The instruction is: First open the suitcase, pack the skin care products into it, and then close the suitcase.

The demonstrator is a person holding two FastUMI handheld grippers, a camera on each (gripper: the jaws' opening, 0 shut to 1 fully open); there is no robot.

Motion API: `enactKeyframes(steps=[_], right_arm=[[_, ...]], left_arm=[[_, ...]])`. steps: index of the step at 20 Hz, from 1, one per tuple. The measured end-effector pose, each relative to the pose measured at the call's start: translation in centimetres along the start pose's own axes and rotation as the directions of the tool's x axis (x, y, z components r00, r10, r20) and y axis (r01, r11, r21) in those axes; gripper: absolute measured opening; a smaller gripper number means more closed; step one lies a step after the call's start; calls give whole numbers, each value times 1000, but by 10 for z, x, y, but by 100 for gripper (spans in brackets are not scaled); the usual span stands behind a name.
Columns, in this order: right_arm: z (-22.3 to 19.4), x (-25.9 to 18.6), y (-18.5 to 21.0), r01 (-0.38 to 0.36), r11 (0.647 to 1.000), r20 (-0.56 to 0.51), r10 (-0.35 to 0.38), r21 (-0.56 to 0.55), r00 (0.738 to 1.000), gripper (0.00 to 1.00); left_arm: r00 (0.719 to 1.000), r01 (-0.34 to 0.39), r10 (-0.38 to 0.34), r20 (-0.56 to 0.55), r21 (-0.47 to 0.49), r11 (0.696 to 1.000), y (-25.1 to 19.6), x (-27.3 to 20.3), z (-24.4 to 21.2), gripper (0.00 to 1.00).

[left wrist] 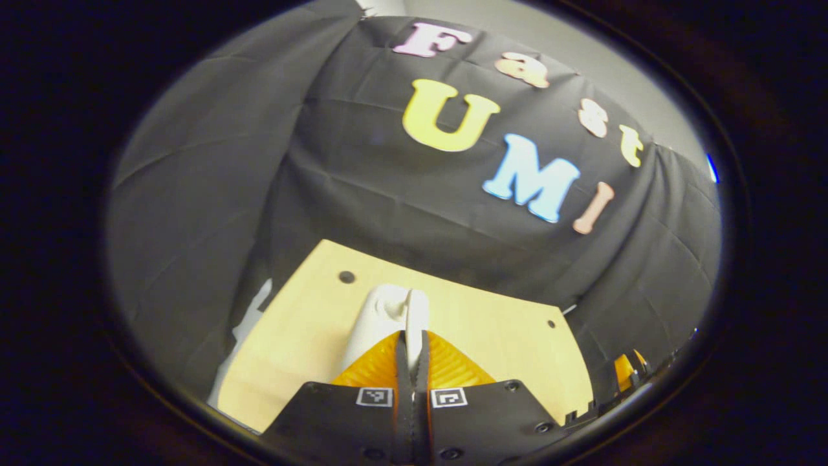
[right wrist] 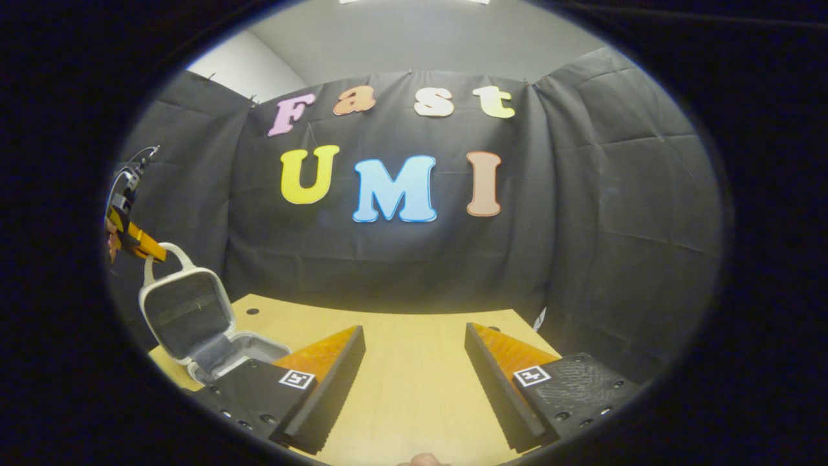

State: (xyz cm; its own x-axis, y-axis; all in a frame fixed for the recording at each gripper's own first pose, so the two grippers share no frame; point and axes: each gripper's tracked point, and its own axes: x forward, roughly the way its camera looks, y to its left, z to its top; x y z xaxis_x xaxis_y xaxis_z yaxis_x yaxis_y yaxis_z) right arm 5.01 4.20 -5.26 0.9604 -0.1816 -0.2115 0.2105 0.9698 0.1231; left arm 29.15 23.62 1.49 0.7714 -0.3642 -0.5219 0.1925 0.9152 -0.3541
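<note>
A small white suitcase (right wrist: 187,317) with a dark lining stands open at the table's left end, its lid raised upright over the shallow base (right wrist: 239,353). In the right gripper view my left gripper (right wrist: 139,246) holds the lid's white handle (right wrist: 171,252) from above. In the left gripper view my left gripper (left wrist: 414,333) is shut on that handle (left wrist: 388,310), whose rounded white end pokes out past the fingertips. My right gripper (right wrist: 414,336) hangs open over the middle of the table with nothing between its fingers; it also peeks in at the left gripper view's lower right (left wrist: 624,372).
The light wooden table (right wrist: 414,388) has small dark holes near its far corners (left wrist: 347,277). Black cloth walls close the booth at the back and both sides, right behind the table's far edge.
</note>
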Motion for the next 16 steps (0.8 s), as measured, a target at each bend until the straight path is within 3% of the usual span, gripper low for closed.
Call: enactKeyframes(steps=[3, 8, 11, 16], right_arm=[[0, -4, -6, -4, 1000, 2, 4, 4, 1000, 95], [-9, -6, -18, 13, 1000, -17, -13, 10, 1000, 95], [-15, -8, -23, 7, 1000, -34, -7, 4, 999, 95], [-23, -6, -31, -46, 999, -56, 45, -18, 997, 95]], left_arm=[[997, 61, -58, -55, 54, 997, -63, 24, -46, 7], [985, 113, -100, -138, 94, 989, -116, 74, -129, 7], [980, 106, -80, -184, 138, 985, -137, 108, -182, 7], [959, 45, 20, -282, 225, 973, -141, 149, -265, 8]])
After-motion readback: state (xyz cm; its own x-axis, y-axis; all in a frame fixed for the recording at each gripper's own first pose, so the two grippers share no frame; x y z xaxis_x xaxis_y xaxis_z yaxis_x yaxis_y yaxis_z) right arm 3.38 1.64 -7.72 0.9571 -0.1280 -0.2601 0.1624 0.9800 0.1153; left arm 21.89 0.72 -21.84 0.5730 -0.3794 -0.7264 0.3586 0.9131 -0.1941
